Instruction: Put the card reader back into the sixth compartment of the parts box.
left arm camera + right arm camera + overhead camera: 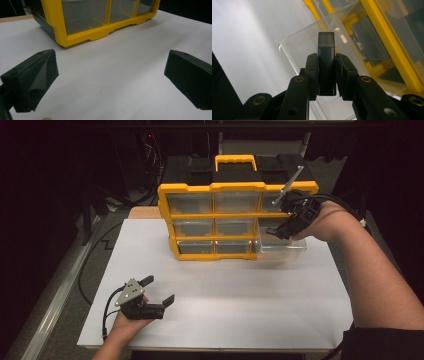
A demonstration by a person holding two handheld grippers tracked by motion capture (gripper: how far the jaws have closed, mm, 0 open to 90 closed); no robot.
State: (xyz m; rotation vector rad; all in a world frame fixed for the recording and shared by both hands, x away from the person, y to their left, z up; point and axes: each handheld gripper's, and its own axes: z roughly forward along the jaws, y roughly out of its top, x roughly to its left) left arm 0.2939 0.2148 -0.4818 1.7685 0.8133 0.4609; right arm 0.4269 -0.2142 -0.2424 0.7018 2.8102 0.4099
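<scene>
A yellow organiser with clear drawers stands upright at the back of the white table. Its bottom-right clear drawer is pulled out. My right gripper hovers just over that drawer at the cabinet's right side. In the right gripper view the gripper is shut on a small black rectangular block, which stands upright above the open clear drawer. My left gripper rests low near the table's front left, open and holding nothing. Its jaws stand wide apart, facing the organiser.
The white tabletop stretches wide between the organiser and the front edge. A grey metal arm sticks up beside the right gripper. Cables run along the floor at the left. Dark equipment stands behind the organiser.
</scene>
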